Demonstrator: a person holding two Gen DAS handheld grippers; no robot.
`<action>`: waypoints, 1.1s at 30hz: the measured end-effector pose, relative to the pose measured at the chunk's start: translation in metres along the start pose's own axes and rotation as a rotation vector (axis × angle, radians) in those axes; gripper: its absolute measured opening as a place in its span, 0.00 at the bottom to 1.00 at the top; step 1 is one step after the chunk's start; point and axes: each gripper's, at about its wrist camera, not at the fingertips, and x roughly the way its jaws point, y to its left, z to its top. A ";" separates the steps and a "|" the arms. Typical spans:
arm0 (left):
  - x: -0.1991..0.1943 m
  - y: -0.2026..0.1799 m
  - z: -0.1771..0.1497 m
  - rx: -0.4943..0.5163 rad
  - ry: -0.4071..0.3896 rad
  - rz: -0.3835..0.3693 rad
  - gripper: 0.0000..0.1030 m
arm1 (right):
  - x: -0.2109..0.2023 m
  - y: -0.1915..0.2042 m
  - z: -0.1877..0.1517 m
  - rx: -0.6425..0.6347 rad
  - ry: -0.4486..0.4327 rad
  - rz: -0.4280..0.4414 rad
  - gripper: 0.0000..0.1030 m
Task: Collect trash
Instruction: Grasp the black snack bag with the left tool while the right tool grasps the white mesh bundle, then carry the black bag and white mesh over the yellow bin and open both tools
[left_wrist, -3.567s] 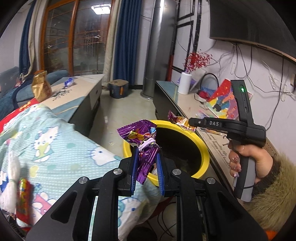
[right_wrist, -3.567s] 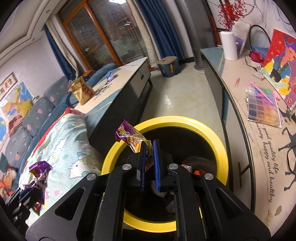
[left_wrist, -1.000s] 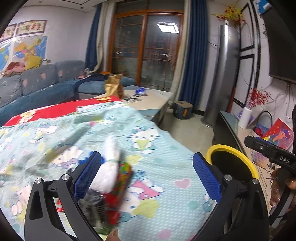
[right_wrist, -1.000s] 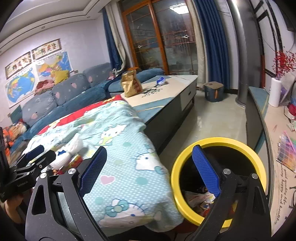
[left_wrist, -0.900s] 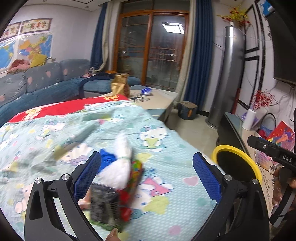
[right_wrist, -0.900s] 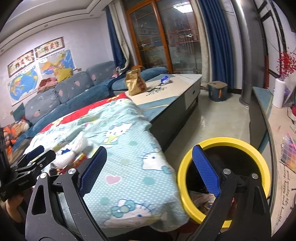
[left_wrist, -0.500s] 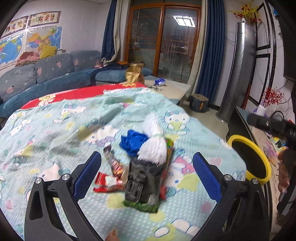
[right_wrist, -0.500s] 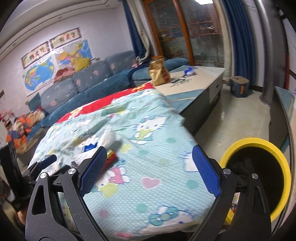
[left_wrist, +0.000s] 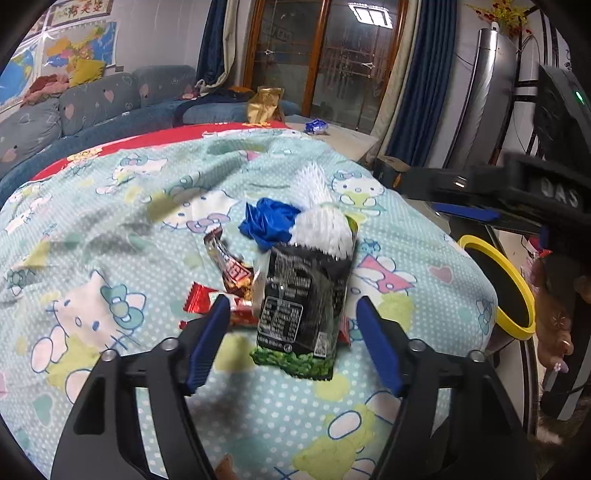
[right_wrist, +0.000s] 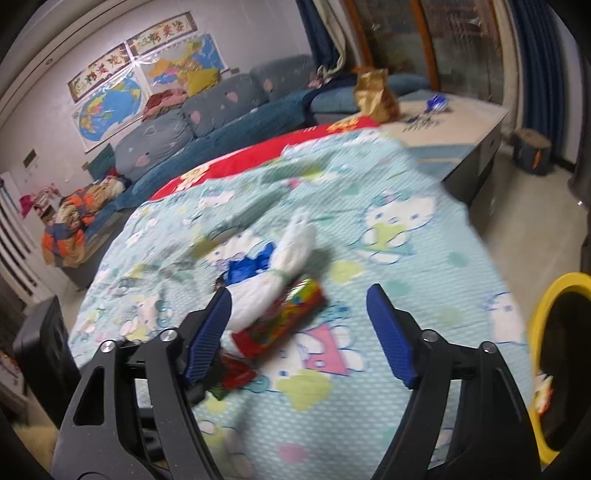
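You are bringing both grippers in over the mint-green cartoon-cat quilt (left_wrist: 110, 229), where the remaining litter is lying in one loose heap. Your left gripper (left_wrist: 290, 341) is standing part open, its jaws having just been closing, with the black-and-green crinkly foil snack bag (left_wrist: 301, 306) between the blue pads (left_wrist: 207, 343) but not pinched. Your right gripper (right_wrist: 299, 338) is likewise part open and closing, gripping nothing, with the red multicoloured candy tube wrapper (right_wrist: 284, 317) and the white knotted plastic bag (right_wrist: 284, 269) ahead of it. A crumpled blue foil wrapper (left_wrist: 267, 221) and small red sweet wrappers (left_wrist: 201, 301) are touching the pile. All of it looks light, soft and slippery, so it is likely to crumple. Take the snack bag across its flat middle, the white bag at its knot. The yellow-rimmed black bin (left_wrist: 509, 277) is waiting just beside the quilt's edge.
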 end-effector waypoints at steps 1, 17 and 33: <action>0.001 0.000 -0.001 0.001 0.005 0.000 0.61 | 0.003 0.003 0.000 0.001 0.010 0.007 0.57; 0.004 -0.002 -0.009 -0.012 0.030 -0.029 0.35 | 0.032 0.011 -0.010 0.039 0.087 0.081 0.06; -0.020 -0.024 0.013 0.023 -0.040 -0.095 0.33 | -0.037 -0.030 0.004 0.036 -0.091 -0.033 0.05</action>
